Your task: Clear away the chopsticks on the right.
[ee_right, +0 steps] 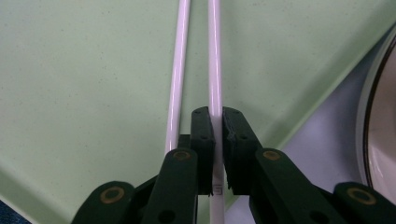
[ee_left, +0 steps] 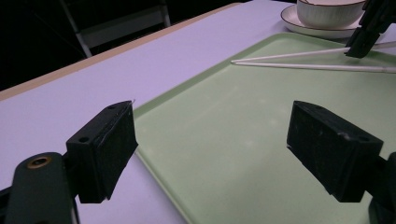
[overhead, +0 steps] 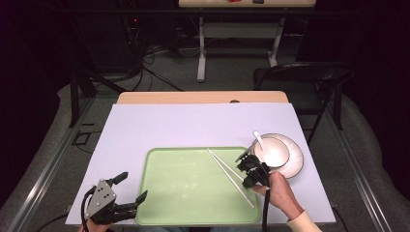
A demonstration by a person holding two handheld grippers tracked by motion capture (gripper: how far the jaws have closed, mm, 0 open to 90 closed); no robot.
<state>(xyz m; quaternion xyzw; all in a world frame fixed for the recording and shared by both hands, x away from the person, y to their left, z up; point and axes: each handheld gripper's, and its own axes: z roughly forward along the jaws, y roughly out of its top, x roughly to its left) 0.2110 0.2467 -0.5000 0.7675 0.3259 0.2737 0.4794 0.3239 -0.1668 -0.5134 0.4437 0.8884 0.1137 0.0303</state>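
Clamped in the right gripper (ee_right: pixel 218 135), one slim white chopstick (ee_right: pixel 215 70) crosses the smooth green tray (ee_right: pixel 84 93); left gripper (ee_left: pixel 212 144) gapes.

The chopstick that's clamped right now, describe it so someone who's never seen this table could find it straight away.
Start at the green tray on the white table; two white chopsticks lie slanted across its right side near the bowl. The one you want runs between the jaws of the right tool, while its twin lies free alongside.

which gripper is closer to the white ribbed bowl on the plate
Right. The right gripper sits just beside the white ribbed bowl, jaws shut on a white chopstick. The left gripper is across the green tray, open.
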